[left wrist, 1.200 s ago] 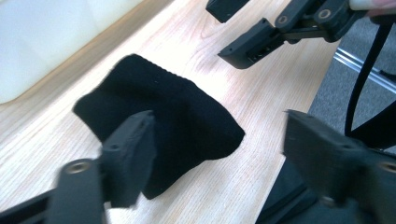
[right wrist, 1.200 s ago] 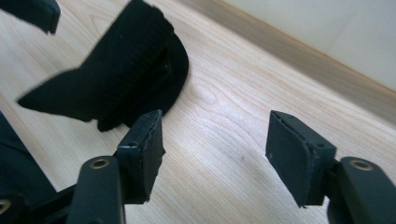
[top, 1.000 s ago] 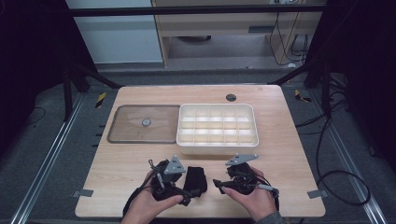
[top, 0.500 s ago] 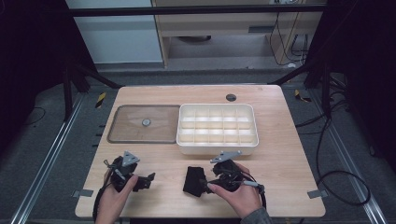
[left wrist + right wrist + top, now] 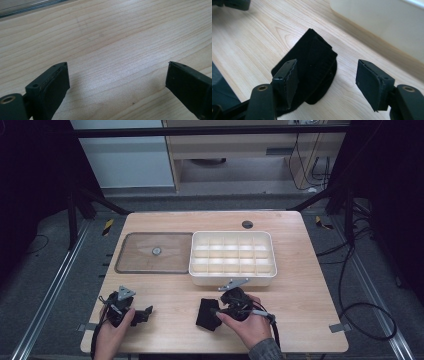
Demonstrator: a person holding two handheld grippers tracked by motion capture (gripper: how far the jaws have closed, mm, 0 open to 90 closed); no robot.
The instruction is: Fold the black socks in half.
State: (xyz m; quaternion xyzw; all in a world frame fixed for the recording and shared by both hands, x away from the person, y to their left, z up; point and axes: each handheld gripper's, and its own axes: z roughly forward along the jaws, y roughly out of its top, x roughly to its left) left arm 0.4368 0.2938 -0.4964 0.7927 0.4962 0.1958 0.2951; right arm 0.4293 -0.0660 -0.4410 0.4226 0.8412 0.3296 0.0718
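A black folded cloth (image 5: 206, 314) lies on the wooden table (image 5: 300, 310) near the front edge, just before the white compartment box (image 5: 232, 257). My right gripper (image 5: 216, 312) points left at it. In the right gripper view the cloth (image 5: 317, 62) sits low between the jaws, one finger (image 5: 287, 77) resting over its edge, the other apart from it. The right gripper (image 5: 327, 65) is open and its jaws have just been closing. My left gripper (image 5: 147, 312) is at the front left, and its own view shows the left gripper (image 5: 117, 64) wide open over bare wood.
A clear flat lid (image 5: 155, 252) with a small round knob lies left of the box. The box's white wall (image 5: 387, 22) rises close behind the cloth. A dark round hole (image 5: 247, 224) marks the table's far side. Black frame legs stand beyond the table.
My left hand has left the cloth and moved away to the front left corner, sinking toward the table. My right hand has shifted a little to the left and stays at the cloth.
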